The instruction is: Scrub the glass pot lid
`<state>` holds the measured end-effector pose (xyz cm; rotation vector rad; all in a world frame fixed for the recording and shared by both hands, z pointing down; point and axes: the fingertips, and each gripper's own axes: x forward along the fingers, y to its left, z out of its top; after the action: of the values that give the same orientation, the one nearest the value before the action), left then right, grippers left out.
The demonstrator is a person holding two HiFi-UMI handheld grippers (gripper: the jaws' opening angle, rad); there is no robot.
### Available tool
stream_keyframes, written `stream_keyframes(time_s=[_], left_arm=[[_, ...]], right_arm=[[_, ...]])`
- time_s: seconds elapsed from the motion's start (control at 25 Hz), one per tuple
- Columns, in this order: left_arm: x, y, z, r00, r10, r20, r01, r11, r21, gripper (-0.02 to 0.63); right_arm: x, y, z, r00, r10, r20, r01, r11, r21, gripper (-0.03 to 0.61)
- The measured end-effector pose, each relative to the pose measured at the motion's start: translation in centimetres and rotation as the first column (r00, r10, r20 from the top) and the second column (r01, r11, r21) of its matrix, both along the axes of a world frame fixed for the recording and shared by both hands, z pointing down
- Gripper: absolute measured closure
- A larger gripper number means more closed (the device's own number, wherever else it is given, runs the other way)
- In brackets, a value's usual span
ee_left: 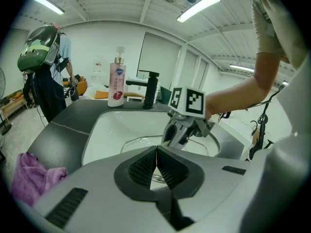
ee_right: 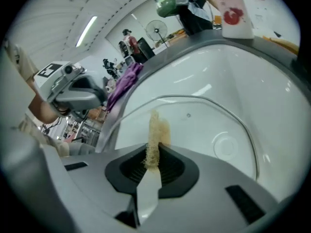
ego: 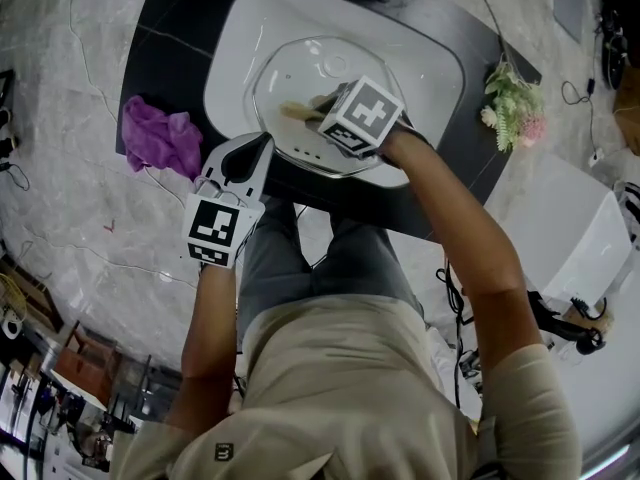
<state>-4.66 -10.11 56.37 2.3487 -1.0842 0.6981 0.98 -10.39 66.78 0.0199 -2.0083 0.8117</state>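
A glass pot lid (ego: 300, 78) lies in the white sink (ego: 240, 38), its knob toward the far side. My right gripper (ego: 322, 109) hovers over the lid's middle, shut on a tan loofah scrubber (ego: 295, 111). In the right gripper view the scrubber (ee_right: 156, 130) sticks out past the right gripper (ee_right: 154, 152) toward the glass lid (ee_right: 214, 125). My left gripper (ego: 262, 146) is at the lid's near-left rim. In its own view the left gripper (ee_left: 156, 152) has its jaws closed together at that rim (ee_left: 141, 142), apparently shut on it.
A purple cloth (ego: 160, 138) sits on the dark counter left of the sink. A black faucet (ee_left: 148, 86) and a soap bottle (ee_left: 116, 84) stand behind the basin. Artificial flowers (ego: 512, 103) lie at the counter's right end. A person (ee_left: 46, 76) stands in the background.
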Motion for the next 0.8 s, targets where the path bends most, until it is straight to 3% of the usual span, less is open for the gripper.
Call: stream_keyframes(time_s=[0.16,0.4,0.8], left_arm=[[-0.2,0.1,0.0,1.000,-0.008,-0.004,0.008,1.000,0.002,0.598],[-0.7,0.2,0.5,1.000,-0.018,-0.012,0.018,1.000,0.000,0.598],[-1.2,0.3,1.0,0.999,-0.029,-0.022,0.029,1.000,-0.008,0.598]], right_arm=[[3.8,-4.9,4.1,0.979,0.179,-0.100,-0.176,0.984,0.038,0.531],[11.8,-10.4,8.0,0.891,0.362,-0.274,-0.297,0.921,0.251,0.531],[10.9,-10.9,8.2,0.887,0.376,-0.266,-0.315,0.917,0.246,0.531]])
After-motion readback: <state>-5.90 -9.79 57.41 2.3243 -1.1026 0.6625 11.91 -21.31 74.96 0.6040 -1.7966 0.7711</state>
